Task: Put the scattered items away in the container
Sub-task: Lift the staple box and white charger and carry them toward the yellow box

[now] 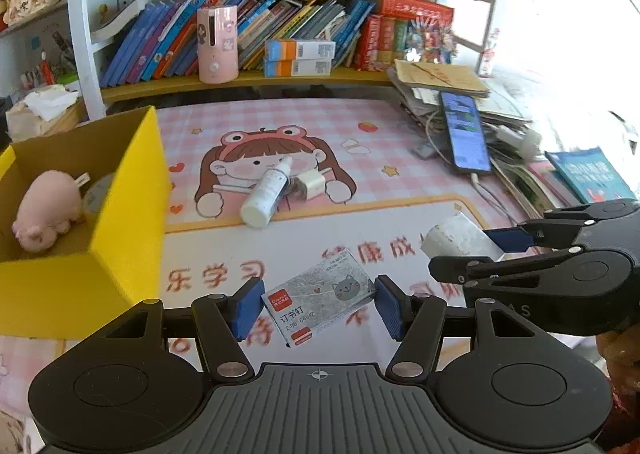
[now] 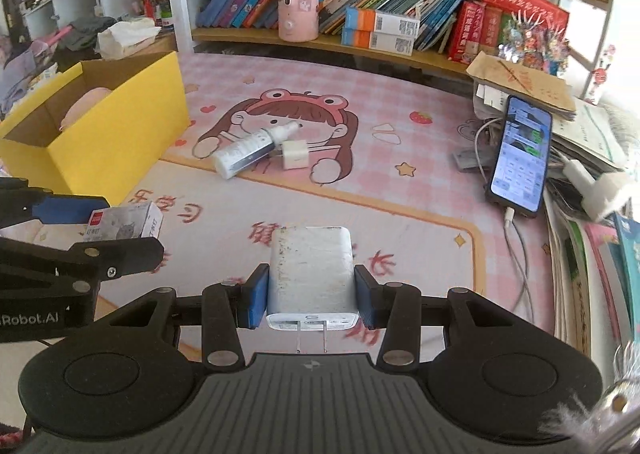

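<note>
My left gripper is shut on a staple box with a grey cat print, just above the desk mat; the box also shows in the right wrist view. My right gripper is shut on a large white charger, prongs toward the camera; the charger shows in the left wrist view. The yellow box stands at the left and holds a pink plush pig and a tape roll. A white spray bottle and a small white plug lie mid-mat.
A phone on a cable leans on a paper pile at the right. A bookshelf with a pink cylinder runs along the back. A tissue box sits behind the yellow box. Books stack at the right edge.
</note>
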The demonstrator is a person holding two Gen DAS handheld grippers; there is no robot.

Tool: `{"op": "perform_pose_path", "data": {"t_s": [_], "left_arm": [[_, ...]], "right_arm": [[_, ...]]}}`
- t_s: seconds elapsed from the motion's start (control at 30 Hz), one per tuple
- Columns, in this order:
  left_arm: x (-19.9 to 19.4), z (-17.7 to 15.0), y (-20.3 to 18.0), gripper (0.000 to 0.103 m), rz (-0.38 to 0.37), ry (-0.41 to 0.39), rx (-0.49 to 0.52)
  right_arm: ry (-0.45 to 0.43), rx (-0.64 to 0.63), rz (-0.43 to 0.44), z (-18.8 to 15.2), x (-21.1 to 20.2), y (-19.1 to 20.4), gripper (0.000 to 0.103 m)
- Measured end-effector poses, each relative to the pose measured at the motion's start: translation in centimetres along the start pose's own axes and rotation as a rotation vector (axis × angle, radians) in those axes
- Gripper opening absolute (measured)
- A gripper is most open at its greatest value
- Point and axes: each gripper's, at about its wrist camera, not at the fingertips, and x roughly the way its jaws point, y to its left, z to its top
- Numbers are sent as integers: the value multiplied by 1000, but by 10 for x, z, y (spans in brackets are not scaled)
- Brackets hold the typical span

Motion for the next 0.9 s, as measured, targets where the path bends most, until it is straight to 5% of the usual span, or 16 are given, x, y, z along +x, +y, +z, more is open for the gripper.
{"op": "perform_pose_path", "data": {"t_s": [0.4, 0.9], "left_arm": [[-71, -45, 52, 60, -49, -29, 60], [-128, -79, 129, 60, 43, -53, -19]], "right_arm": [[-50, 57, -43, -40, -52, 99, 41], [-79, -47, 66, -35, -62, 201, 41]]}}
